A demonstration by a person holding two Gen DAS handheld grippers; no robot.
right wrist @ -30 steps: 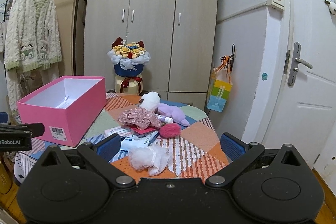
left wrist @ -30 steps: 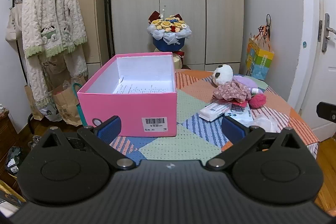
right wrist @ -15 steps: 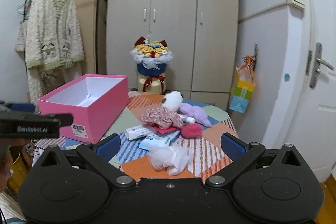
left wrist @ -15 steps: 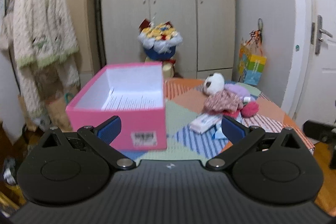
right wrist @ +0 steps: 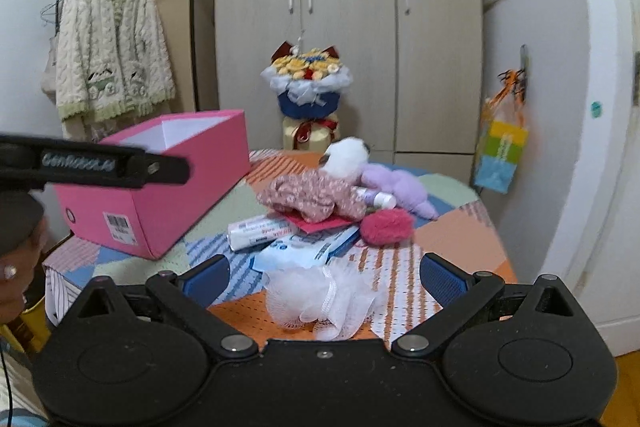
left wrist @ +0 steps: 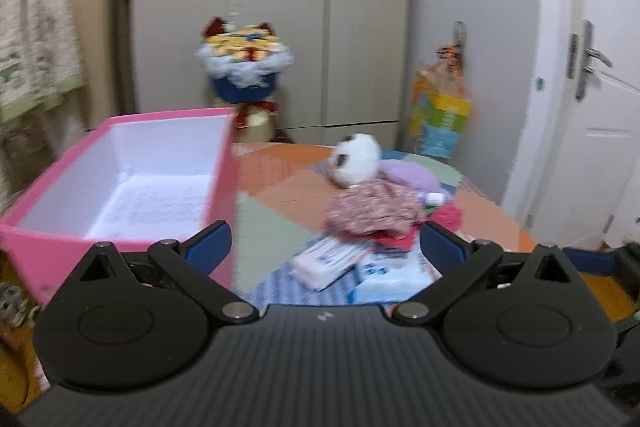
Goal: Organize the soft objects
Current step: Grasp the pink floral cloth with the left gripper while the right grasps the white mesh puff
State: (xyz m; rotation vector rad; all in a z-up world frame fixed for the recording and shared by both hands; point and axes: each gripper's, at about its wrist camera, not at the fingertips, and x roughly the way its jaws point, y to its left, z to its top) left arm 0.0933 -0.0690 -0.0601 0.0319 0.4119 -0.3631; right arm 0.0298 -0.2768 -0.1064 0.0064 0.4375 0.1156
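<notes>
In the left wrist view we see our left gripper [left wrist: 323, 247] with its fingers [left wrist: 208, 245] spread wide and empty above the desk [left wrist: 276, 195], and since the blurred soft pile of panda plush [left wrist: 354, 157] and floral cloth [left wrist: 376, 209] lies on flat packets [left wrist: 328, 261] just beside the empty pink box [left wrist: 120, 183], we judge a loose grab could drag a packet along or nudge the box. In the right wrist view our right gripper [right wrist: 323, 273] also has its fingers [right wrist: 442, 277] fully released, holding nothing, with the white mesh pouf [right wrist: 320, 301] on the desk between them near its front edge, so a shallow pinch could catch only netting and let it slip off to the floor.
</notes>
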